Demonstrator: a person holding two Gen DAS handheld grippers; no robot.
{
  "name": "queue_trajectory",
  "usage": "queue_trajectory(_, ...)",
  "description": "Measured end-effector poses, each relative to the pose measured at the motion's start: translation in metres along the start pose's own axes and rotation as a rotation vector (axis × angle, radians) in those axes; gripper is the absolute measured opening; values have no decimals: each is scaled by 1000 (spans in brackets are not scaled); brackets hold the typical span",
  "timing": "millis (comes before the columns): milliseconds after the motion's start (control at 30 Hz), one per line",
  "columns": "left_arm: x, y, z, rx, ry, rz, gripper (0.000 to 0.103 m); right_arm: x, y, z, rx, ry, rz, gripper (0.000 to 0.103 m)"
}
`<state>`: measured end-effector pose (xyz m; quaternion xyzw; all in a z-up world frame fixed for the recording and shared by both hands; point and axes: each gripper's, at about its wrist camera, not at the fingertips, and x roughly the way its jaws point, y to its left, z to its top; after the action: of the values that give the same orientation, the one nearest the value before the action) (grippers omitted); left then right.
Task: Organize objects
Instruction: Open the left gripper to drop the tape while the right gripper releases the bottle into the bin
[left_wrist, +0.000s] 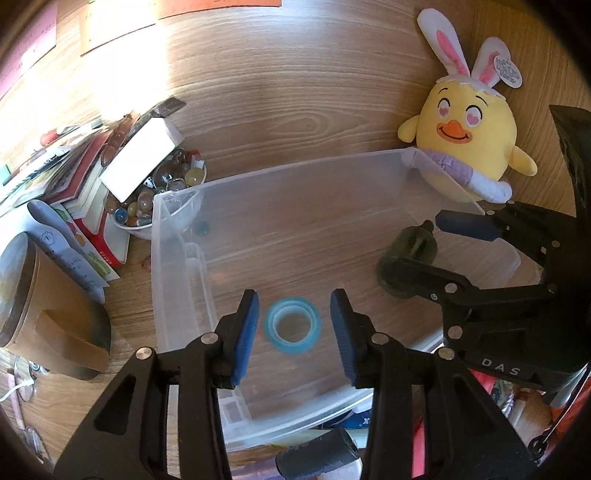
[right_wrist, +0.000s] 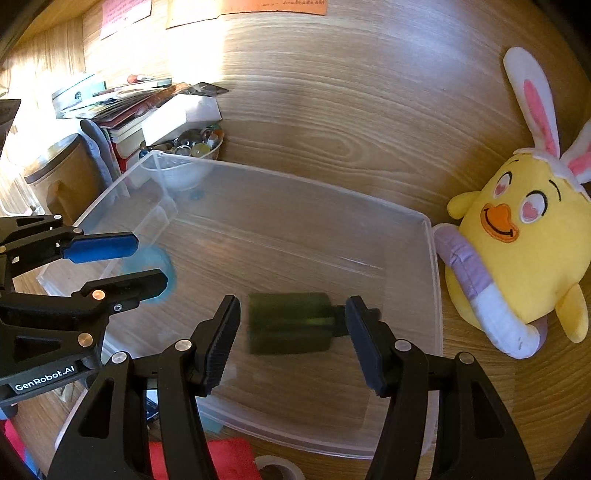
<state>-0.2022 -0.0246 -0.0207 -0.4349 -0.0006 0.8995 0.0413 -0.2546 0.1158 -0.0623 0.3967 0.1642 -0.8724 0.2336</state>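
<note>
Left wrist view: the left gripper (left_wrist: 293, 328) stands open over the clear bin (left_wrist: 280, 173), its pads clear of the blue tape roll (left_wrist: 293, 325) lying between them at 6 o'clock; a plush chick (left_wrist: 467, 136) sits at 2 o'clock.

Right wrist view: the right gripper (right_wrist: 293, 339) gapes around the dark green bottle (right_wrist: 290, 323), blurred, without gripping it.

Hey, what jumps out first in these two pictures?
The yellow plush chick with bunny ears, lying against the right side of the clear plastic bin. Inside the bin, a blue tape roll lies between the left gripper's open jaws, and a dark green bottle between the right gripper's.
</note>
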Motion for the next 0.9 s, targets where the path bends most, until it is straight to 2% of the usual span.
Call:
queue_trajectory(33,-2,1,0,-4,-2,-4,44,-1,0,0,-4,-1,-5,56)
queue_trajectory(167,-14,2,-3,-7,-37,-4,60,-9,1,-2,-15,-10,-11,56)
queue_trajectory(233,-25,2,-4,-1,-69,1,64,-15,1,-3,-16,-21,-16,57)
queue_trajectory(567,-70,4,-20,-21,-166,-2,93,-64,1,-17,-5,-130,-28,72)
queue_trajectory(700,-85,8,-35,-41,-186,-4,95,-84,3,-27,3,-173,-25,82)
queue_trajectory(900,-95,12,-62,-57,-174,0,96,-100,5,-51,21,-194,-9,84)
